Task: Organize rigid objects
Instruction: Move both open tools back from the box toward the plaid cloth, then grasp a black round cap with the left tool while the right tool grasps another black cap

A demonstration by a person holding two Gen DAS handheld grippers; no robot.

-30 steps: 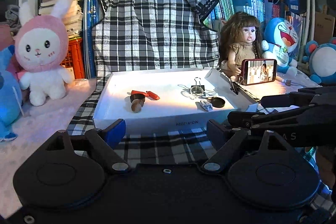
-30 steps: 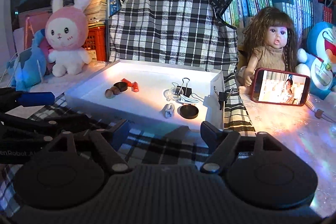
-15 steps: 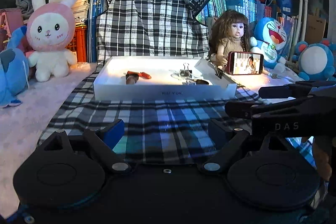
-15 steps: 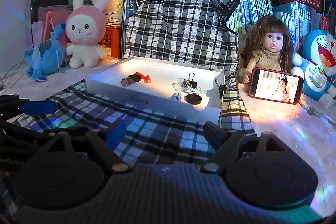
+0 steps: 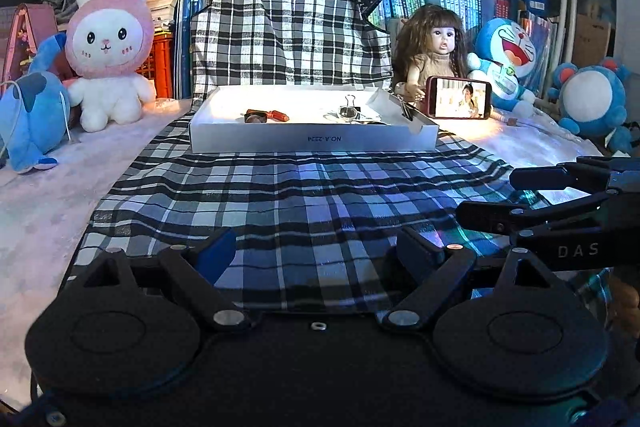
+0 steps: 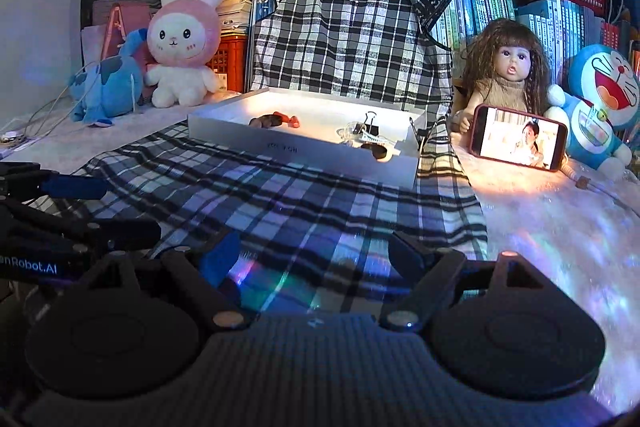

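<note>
Both the left gripper (image 5: pixel 316 251) and the right gripper (image 6: pixel 312 251) gape empty; the white tray's (image 5: pixel 312 141) near wall half-hides its small items, binder clip (image 6: pixel 370 119) aside.

tray (image 5: pixel 312 141) near wall hides the bits' bases | brown/red bits (image 5: pixel 264 115) too tiny to ID tbh | blue plush (image 5: pixel 592 103) clipped at right edge | print on tray (image 6: pixel 282 148) blurry

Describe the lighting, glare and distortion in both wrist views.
Left wrist view: warm light floods the white tray, surroundings dim and bluish, window frame bowed by the fisheye. Right wrist view: the phone screen glows bright, rainbow glints speckle the plaid cloth, corners vignette black.
</note>
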